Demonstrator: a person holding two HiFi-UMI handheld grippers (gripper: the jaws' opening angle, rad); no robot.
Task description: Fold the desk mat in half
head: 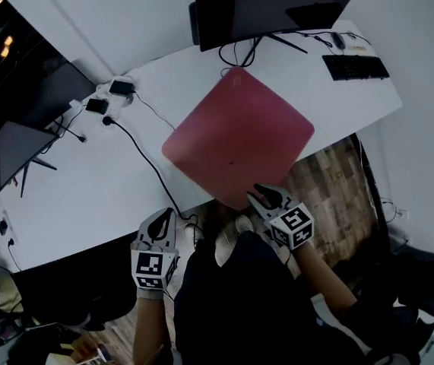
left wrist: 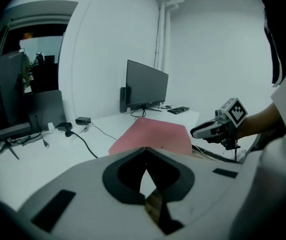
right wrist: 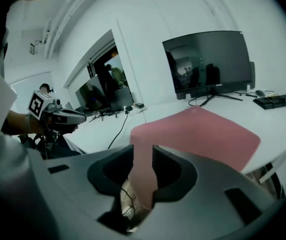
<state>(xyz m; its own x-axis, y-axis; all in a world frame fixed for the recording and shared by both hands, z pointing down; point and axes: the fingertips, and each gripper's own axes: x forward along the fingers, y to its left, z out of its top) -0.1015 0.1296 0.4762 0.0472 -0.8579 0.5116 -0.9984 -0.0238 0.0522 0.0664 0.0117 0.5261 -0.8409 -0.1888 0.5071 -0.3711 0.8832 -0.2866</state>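
A pink desk mat [head: 239,139] lies flat and unfolded on the white desk [head: 87,188], turned like a diamond, with its near corner hanging over the desk's front edge. My right gripper [head: 266,196] is at that corner. In the right gripper view the mat [right wrist: 203,131] runs down between the jaws of that gripper [right wrist: 143,151], which stand a little apart, not pinching it. My left gripper [head: 161,217] hovers off the desk's front edge, left of the mat, shut and empty [left wrist: 145,151]. From there the mat [left wrist: 155,136] and the right gripper [left wrist: 203,130] show ahead.
A black monitor [head: 277,6] stands at the desk's back, with a keyboard [head: 355,67] to its right. A black cable [head: 144,158] crosses the desk left of the mat, from power bricks [head: 99,105]. A dark screen [head: 11,154] stands far left. Wooden floor [head: 338,196] lies below.
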